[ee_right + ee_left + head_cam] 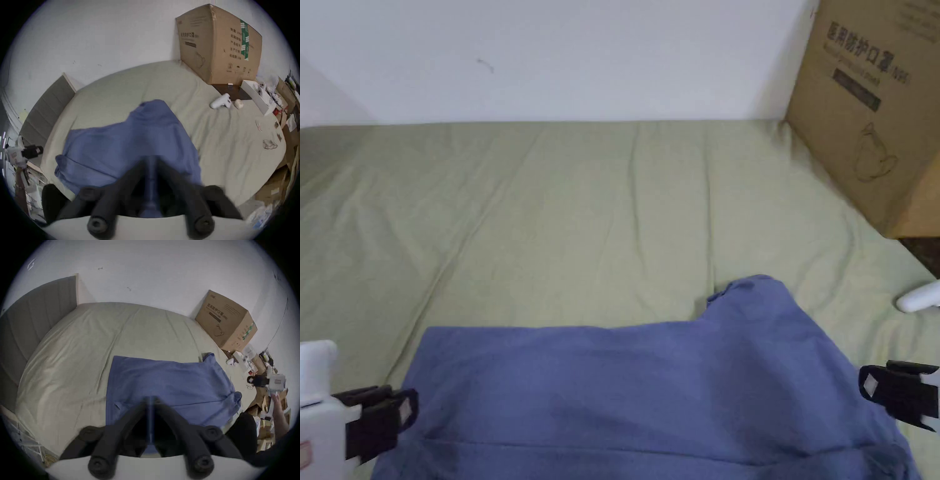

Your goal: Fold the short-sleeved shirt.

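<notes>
A blue short-sleeved shirt (644, 387) lies spread across the near part of a pale green bed (581, 219). One part of it bunches up at the far right (750, 294). My left gripper (406, 406) hovers just off the shirt's left edge, its black jaws shut and empty. My right gripper (869, 382) sits just off the right edge, also shut on nothing. The left gripper view looks over its closed jaws (150, 400) across the shirt (162, 378) to the right gripper (250, 380). The right gripper view shows its jaws (151, 158), the shirt (121, 142) and the left gripper (38, 150).
A large cardboard box (875, 106) stands at the bed's far right corner against the white wall. A white handheld device (919, 297) lies on the sheet near the right edge. A grey headboard (32, 321) bounds the left side, and clutter (263, 366) lies beyond the right side.
</notes>
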